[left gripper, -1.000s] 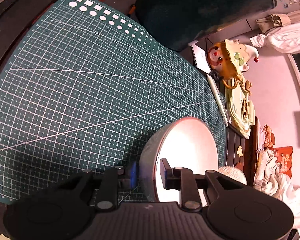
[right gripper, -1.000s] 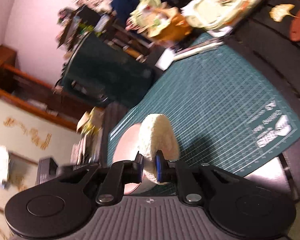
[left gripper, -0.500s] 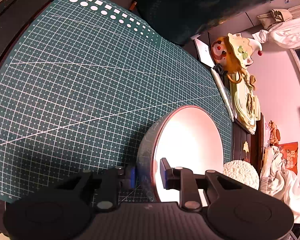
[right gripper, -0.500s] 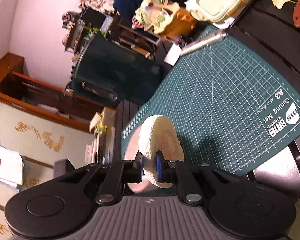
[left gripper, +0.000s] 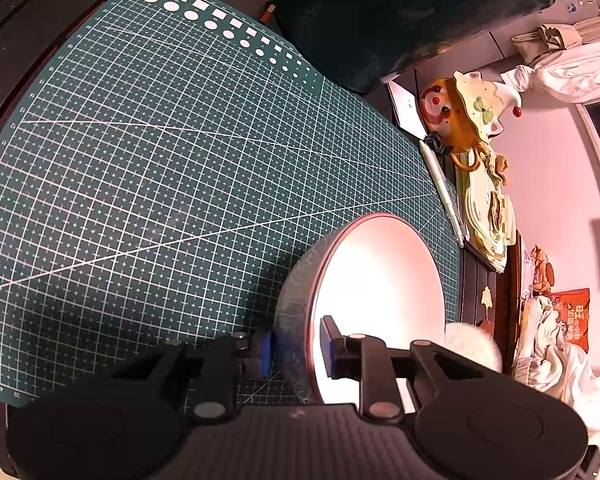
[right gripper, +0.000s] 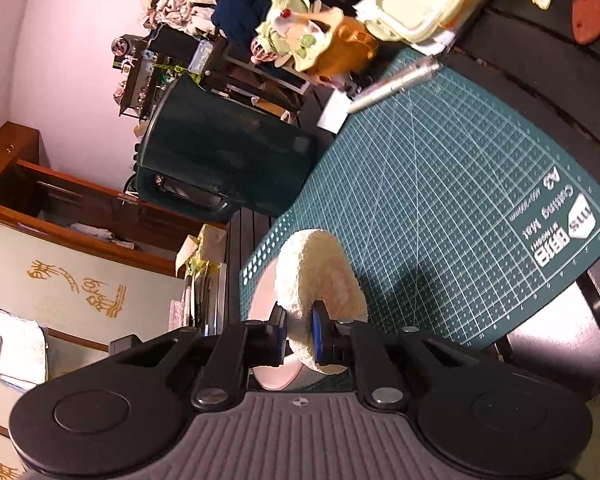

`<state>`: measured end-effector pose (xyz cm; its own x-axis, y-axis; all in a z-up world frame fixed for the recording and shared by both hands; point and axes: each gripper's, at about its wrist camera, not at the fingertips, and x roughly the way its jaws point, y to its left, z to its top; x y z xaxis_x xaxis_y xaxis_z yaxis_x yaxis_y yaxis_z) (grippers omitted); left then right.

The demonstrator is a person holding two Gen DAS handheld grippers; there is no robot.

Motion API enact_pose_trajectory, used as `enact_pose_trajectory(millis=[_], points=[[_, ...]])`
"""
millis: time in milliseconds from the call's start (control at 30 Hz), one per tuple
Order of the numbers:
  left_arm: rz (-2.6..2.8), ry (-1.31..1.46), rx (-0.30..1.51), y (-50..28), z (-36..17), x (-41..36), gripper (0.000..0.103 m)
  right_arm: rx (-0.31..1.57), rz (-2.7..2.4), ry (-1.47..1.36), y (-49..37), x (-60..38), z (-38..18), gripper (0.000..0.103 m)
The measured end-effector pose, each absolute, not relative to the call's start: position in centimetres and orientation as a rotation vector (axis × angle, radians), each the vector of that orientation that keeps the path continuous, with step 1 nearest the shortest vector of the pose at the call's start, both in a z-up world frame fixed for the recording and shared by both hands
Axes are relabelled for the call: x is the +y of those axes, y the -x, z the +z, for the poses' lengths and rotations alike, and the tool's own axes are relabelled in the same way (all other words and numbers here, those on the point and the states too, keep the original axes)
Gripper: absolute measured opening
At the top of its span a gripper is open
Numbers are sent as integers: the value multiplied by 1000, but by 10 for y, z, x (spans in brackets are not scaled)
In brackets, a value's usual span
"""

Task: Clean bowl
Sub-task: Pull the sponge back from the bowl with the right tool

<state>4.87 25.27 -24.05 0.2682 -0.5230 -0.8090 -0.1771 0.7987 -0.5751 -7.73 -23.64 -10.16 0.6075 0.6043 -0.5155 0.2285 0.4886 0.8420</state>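
A bowl (left gripper: 380, 280), grey outside and white inside, is tipped on its side over the green cutting mat (left gripper: 160, 152). My left gripper (left gripper: 296, 350) is shut on the bowl's rim, one finger outside the wall and one inside. My right gripper (right gripper: 299, 334) is shut on a round cream sponge (right gripper: 320, 284). The sponge sits beside the bowl's rim (right gripper: 266, 300) in the right wrist view. It also shows, blurred, just past the bowl's edge in the left wrist view (left gripper: 474, 344).
A large dark green jug (right gripper: 220, 160) stands at the mat's far edge. A clown-like ceramic figure (left gripper: 464, 116), a pen (left gripper: 444, 196) and a stack of pale green dishes (left gripper: 488, 216) lie along the mat's side. White cloth (left gripper: 560, 368) lies beyond.
The left wrist view has shifted slightly, with the bowl still held. The sponge has moved a little against the bowl's rim, and the right gripper has turned to show more of the mat.
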Motion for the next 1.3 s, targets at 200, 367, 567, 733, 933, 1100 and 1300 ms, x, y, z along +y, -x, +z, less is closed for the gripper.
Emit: enact_pose_trajectory(millis=[200, 367, 567, 733, 933, 1100, 1300], points=[[-257, 645, 1309, -36, -243, 254, 23, 939, 266, -1061, 77, -235, -102, 12], [-258, 644, 1307, -38, -239, 253, 23, 946, 224, -1012, 77, -239, -98, 12], [-257, 646, 1307, -33, -245, 264, 23, 967, 143, -966, 80, -245, -98, 14], [-256, 648, 1306, -32, -246, 265, 23, 957, 102, -915, 81, -243, -97, 15], [-255, 649, 1307, -30, -217, 259, 23, 937, 58, -843, 82, -239, -96, 13], [-256, 649, 1308, -33, -212, 249, 23, 914, 34, -918, 84, -243, -100, 13], [-254, 649, 1307, -35, -216, 234, 23, 861, 5, -911, 88, -237, -98, 13]])
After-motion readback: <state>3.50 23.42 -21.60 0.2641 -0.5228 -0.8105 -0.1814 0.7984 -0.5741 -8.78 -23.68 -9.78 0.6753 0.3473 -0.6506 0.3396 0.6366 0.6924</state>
